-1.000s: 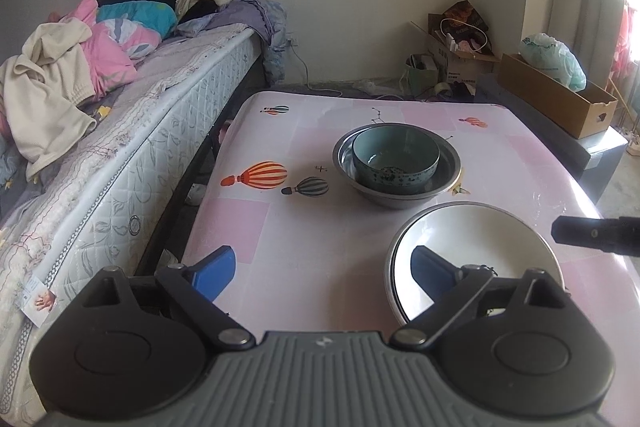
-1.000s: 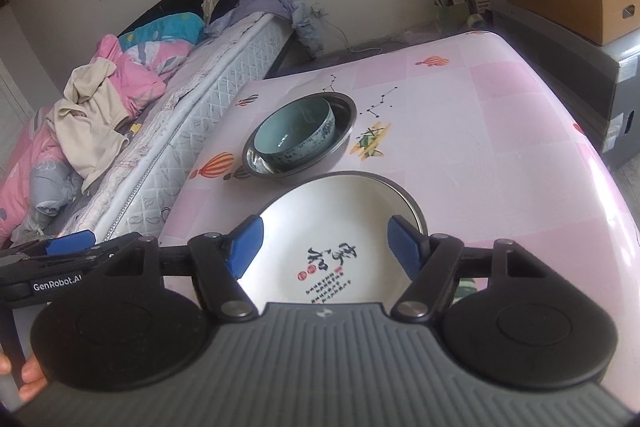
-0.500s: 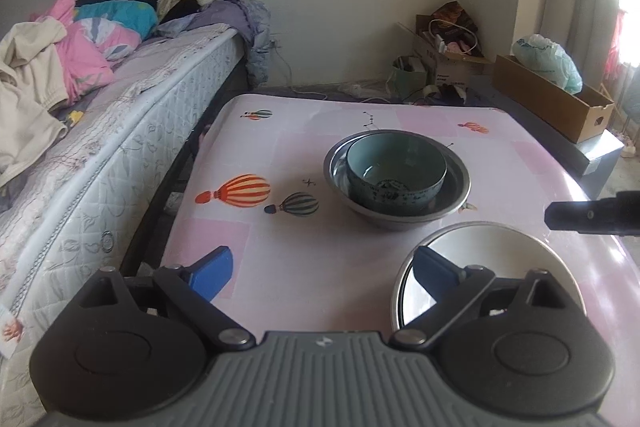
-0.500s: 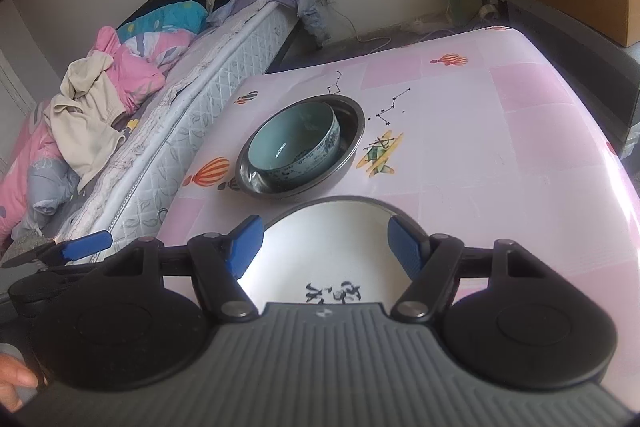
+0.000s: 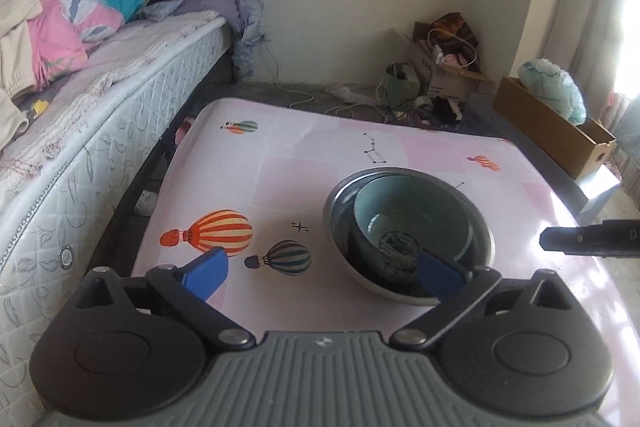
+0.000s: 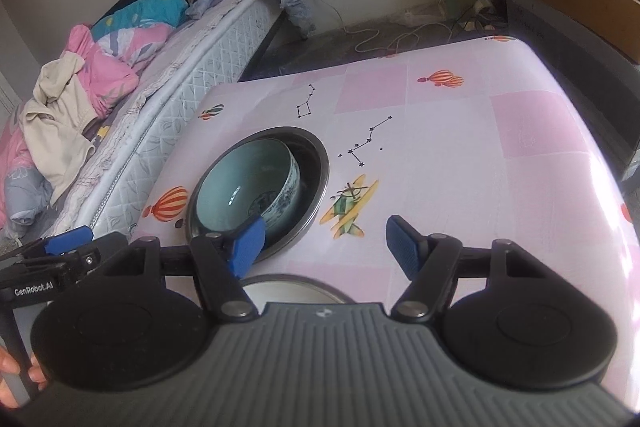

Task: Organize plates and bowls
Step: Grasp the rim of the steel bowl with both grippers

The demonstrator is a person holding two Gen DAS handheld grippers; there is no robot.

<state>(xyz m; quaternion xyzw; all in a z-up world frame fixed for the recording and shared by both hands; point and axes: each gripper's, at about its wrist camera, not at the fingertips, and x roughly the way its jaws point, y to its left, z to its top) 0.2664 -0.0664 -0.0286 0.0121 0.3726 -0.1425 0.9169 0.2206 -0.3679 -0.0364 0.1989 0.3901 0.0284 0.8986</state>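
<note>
A teal ceramic bowl (image 5: 412, 223) sits inside a steel bowl (image 5: 344, 247) on the pink table (image 5: 288, 167); both also show in the right wrist view, the teal bowl (image 6: 248, 183) in the steel bowl (image 6: 316, 171). A white plate's far rim (image 6: 288, 285) peeks out just under my right gripper; it is hidden in the left wrist view. My left gripper (image 5: 320, 273) is open and empty, its right finger over the steel bowl's near rim. My right gripper (image 6: 326, 243) is open and empty above the table, right of the bowls.
A bed (image 5: 100, 95) with piled clothes runs along the table's left side. Cardboard boxes (image 5: 552, 127) and clutter stand on the floor beyond the far right corner. The other gripper's tip (image 5: 588, 239) shows at the right, and the left gripper (image 6: 60, 251) at lower left.
Both grippers have drawn back and tilted up. The white plate has slid out of the left view and nearly out of the right view. The bowls have not moved.
</note>
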